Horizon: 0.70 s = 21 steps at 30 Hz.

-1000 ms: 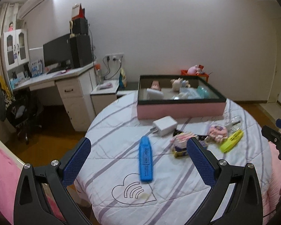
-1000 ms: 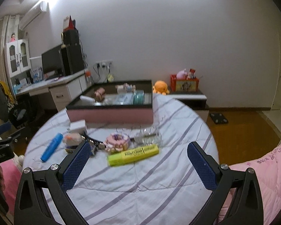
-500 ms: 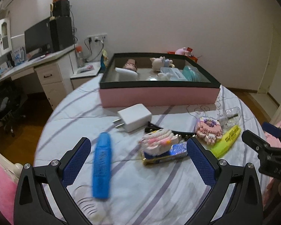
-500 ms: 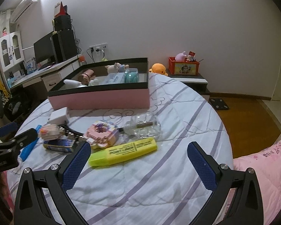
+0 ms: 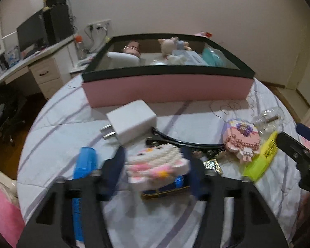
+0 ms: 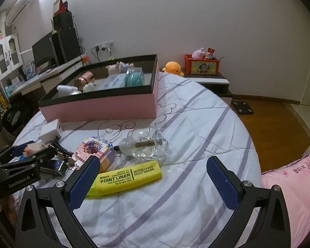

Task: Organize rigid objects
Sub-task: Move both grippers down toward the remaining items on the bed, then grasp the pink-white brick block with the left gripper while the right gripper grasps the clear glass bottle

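Note:
My left gripper (image 5: 155, 171) has its blue pads on both sides of a white and pink brick-built cat figure (image 5: 157, 165), which lies on a dark blue foil packet (image 5: 165, 188); the view is blurred. A blue highlighter (image 5: 84, 165) lies to its left, a white charger (image 5: 132, 122) behind. My right gripper (image 6: 153, 181) is open and empty above the yellow highlighter (image 6: 126, 176). A pink brick-built donut (image 6: 95, 150) and a clear glass bottle (image 6: 146, 144) lie beyond it. The pink box (image 6: 105, 105) with a black rim stands at the back and holds several toys.
The round table carries a white striped cloth (image 6: 192, 144). A black hairband (image 5: 186, 142) lies behind the cat figure. A desk with monitor (image 6: 43, 51) stands at left, a low cabinet with a red box (image 6: 201, 66) behind. Pink bedding (image 6: 295, 177) lies at right.
My left gripper has moved forward and its fingers have closed in around the cat figure. My right gripper has come lower and closer to the yellow highlighter, still open.

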Available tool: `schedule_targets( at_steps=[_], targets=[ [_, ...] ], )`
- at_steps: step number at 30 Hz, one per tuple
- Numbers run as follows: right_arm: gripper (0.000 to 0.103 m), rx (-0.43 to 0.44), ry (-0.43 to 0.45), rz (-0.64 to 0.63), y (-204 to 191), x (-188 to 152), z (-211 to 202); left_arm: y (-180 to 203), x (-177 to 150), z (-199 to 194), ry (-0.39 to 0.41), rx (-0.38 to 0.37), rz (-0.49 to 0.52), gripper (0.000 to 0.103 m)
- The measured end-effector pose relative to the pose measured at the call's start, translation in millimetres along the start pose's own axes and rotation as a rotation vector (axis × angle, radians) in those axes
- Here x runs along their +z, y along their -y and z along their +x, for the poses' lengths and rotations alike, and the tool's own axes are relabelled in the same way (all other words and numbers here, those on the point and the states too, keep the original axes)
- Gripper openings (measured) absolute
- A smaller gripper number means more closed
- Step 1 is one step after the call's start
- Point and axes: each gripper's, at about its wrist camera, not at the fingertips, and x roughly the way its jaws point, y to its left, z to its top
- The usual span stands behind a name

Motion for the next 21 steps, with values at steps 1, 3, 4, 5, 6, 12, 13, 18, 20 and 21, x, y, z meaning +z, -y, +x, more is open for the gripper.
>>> schedule_targets(
  at_steps=[1, 3, 4, 5, 6, 12, 13, 18, 20, 21],
  targets=[
    [0.103, 0.001, -0.009, -0.002, -1, 1, 2, 0, 0, -1, 0.003, -0.004, 0.004, 0.049],
    [0.103, 0.002, -0.030, -0.010, -3, 2, 8, 1, 0, -2, 0.005, -0.011, 0.014, 0.047],
    [0.103, -0.002, -0.036, -0.013, -3, 4, 10, 1, -1, -2, 0.005, -0.011, 0.013, 0.047],
    [0.103, -0.010, -0.037, -0.011, -3, 5, 11, 1, -1, -3, 0.005, -0.012, 0.017, 0.047],
    [0.103, -0.021, -0.036, -0.008, -2, 8, 12, 1, -1, -4, 0.006, -0.014, 0.017, 0.047],
    [0.099, -0.003, -0.090, 0.002, 2, 20, 34, -4, 0, -10, 0.024, -0.014, 0.017, 0.047],
    [0.089, 0.003, -0.108, -0.002, 1, 21, 38, -5, 0, -11, 0.026, -0.011, 0.017, 0.047],
    [0.063, 0.037, -0.132, -0.005, -2, 19, 44, -8, 1, -15, 0.035, -0.006, 0.013, 0.047],
    [0.061, 0.035, -0.130, -0.012, -3, 18, 43, -8, 2, -17, 0.039, -0.010, 0.013, 0.047],
    [0.061, 0.038, -0.125, -0.013, -4, 18, 42, -8, 2, -18, 0.042, -0.011, 0.014, 0.047]
  ],
)
